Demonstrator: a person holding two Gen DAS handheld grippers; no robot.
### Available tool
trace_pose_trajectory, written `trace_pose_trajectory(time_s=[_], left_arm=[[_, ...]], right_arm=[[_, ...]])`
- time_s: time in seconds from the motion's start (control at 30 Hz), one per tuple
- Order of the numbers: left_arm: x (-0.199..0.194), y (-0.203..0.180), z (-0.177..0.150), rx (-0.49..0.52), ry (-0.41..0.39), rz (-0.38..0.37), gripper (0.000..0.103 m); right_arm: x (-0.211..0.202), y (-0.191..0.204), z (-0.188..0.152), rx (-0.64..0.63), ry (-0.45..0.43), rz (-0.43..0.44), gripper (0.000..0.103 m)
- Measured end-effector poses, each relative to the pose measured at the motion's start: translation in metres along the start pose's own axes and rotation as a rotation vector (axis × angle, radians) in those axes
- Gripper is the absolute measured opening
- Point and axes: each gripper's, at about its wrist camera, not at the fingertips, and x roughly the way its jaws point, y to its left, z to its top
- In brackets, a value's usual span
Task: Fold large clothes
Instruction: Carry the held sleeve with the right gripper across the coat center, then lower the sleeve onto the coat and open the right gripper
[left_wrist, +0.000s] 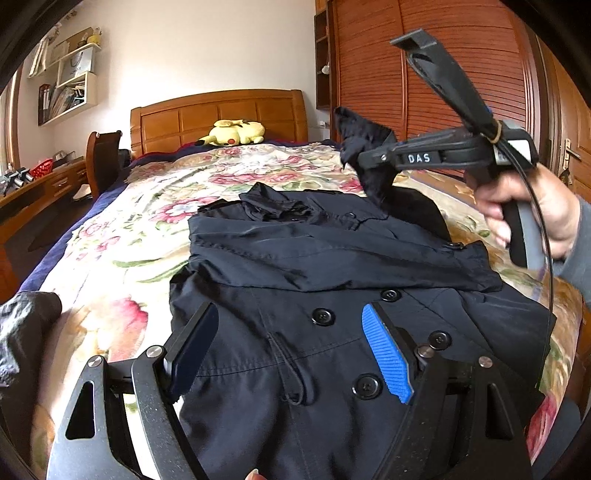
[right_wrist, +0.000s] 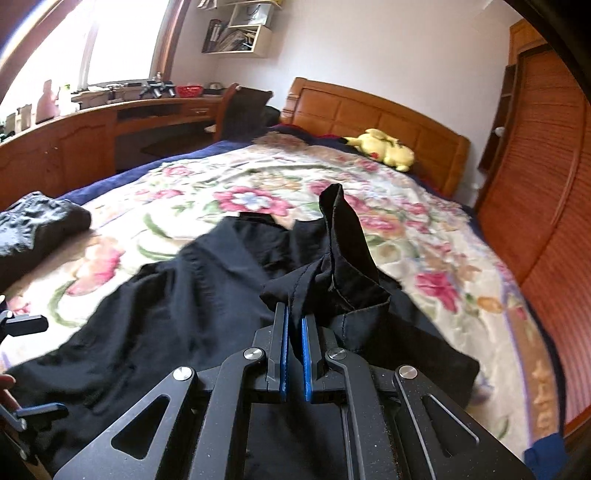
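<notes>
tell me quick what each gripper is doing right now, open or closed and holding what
Left gripper: open, holding nothing, hovering over the dark coat.
Right gripper: shut on a fold of the dark coat, lifted off the bed.

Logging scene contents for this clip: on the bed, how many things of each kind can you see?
Dark coat, spread out, sleeve end pinched in the right tongs: 1
Dark bundled garment at the bed's edge: 1
Yellow plush toy by the headboard: 1
Floral blanket: 1
Total: 4
</notes>
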Motion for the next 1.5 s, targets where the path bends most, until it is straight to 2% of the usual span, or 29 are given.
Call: trace_pose_trajectory(time_s=[0.17,0.33,0.6,0.77,0.83,0.93,1.0,1.1,1.3,1.5], left_arm=[[-0.003,0.011,0.002,-0.024,-0.009,0.010,0.081],[-0.007,0.021,0.003,-0.042,-0.019,0.026,0.081],[-0.006,0.040,0.004,-0.087,-0.025,0.056,0.081],[-0.006,0.045,0.004,-0.097,-0.031,0.060,0.081],[-0.004,0.046,0.003,-0.098,-0.027,0.061,0.081],[-0.004,0.045,0.002,-0.091,-0.026,0.063,0.081],[-0.005,0.045,0.003,-0.091,-0.027,0.064,0.081],[-0.005,0.044,0.003,-0.091,-0.026,0.064,0.081],[-0.004,0.043,0.002,-0.089,-0.022,0.065,0.081],[-0.003,0.039,0.001,-0.081,-0.017,0.066,0.081]], right_arm=[[0.007,-0.004,-0.004,0.104,-0.021,0.101,0.006],[0.034,0.008,-0.030,0.138,0.034,0.140,0.006],[0.057,0.022,-0.038,0.131,0.107,0.154,0.006],[0.058,0.031,-0.033,0.159,0.114,0.255,0.006],[0.061,0.034,-0.034,0.156,0.139,0.254,0.007],[0.062,0.033,-0.038,0.167,0.169,0.265,0.016],[0.061,0.030,-0.040,0.183,0.190,0.288,0.034],[0.052,0.027,-0.041,0.178,0.179,0.290,0.048],[0.032,0.020,-0.046,0.207,0.159,0.248,0.054],[0.006,0.025,-0.053,0.162,0.143,0.218,0.058]])
